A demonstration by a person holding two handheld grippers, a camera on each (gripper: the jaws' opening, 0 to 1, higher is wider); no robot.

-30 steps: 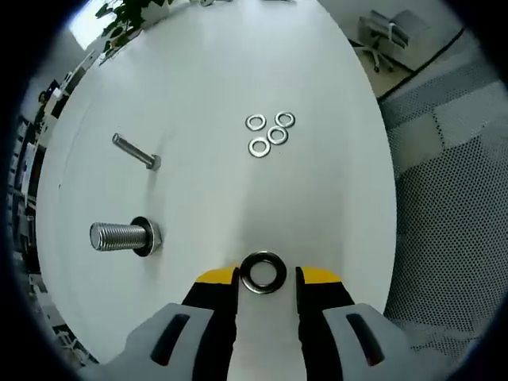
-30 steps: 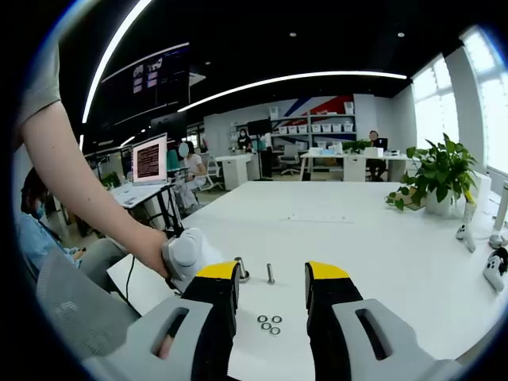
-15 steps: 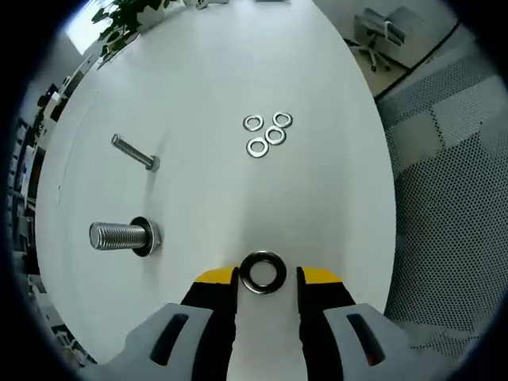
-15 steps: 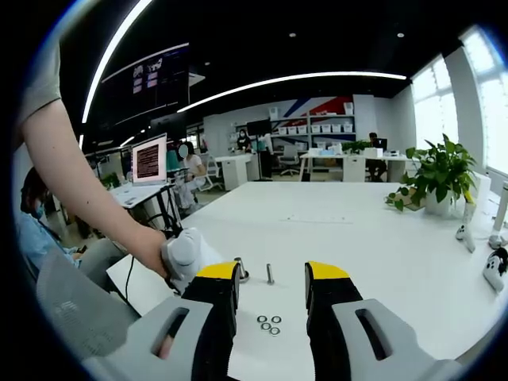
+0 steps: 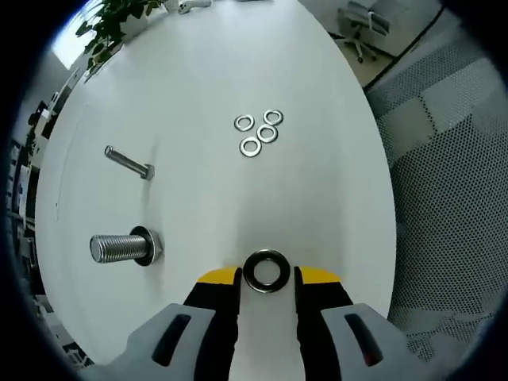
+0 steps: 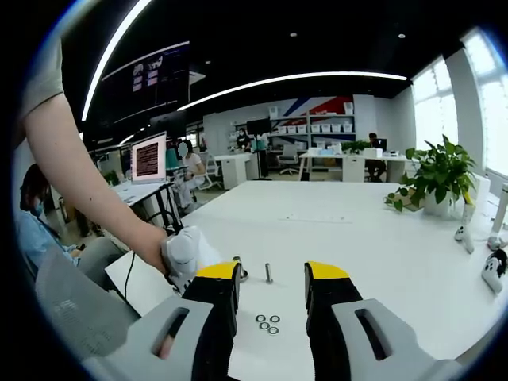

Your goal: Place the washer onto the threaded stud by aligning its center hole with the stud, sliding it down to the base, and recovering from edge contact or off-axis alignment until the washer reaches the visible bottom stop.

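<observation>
My left gripper (image 5: 266, 279) points down at the white desk (image 5: 198, 79), its yellow-tipped jaws spread with the washer (image 5: 265, 271) lying flat on the desk between the tips. I cannot tell whether either tip touches the washer's rim. In the right gripper view, my left hand (image 6: 155, 248) reaches in from the left on a bare arm and wraps the white handle of that gripper, low over the near desk edge.

The stud (image 5: 124, 247) lies well to the left of the washer in the left gripper view, a thick threaded bolt seen nearly end-on from above, its hex base toward the washer's side. Beyond it is a thinner bolt (image 5: 127, 161), also apart from the washer. Four small washers (image 5: 258, 133) sit in a tight cluster farther up the desk, clear of both bolts. Bare desk lies between the washer and the stud. Right of the desk edge is grey patterned carpet (image 5: 444, 159).

My right gripper (image 6: 271, 290) is held level above the desk, jaws spread wide with nothing between them. Past the tips, the thin bolt (image 6: 269, 273) stands upright and the small washers (image 6: 267, 321) lie nearer me. A potted plant (image 6: 435, 178) stands at the desk's far right, and a screen (image 6: 149, 159) glows at left, with people seated at other desks in the office.
</observation>
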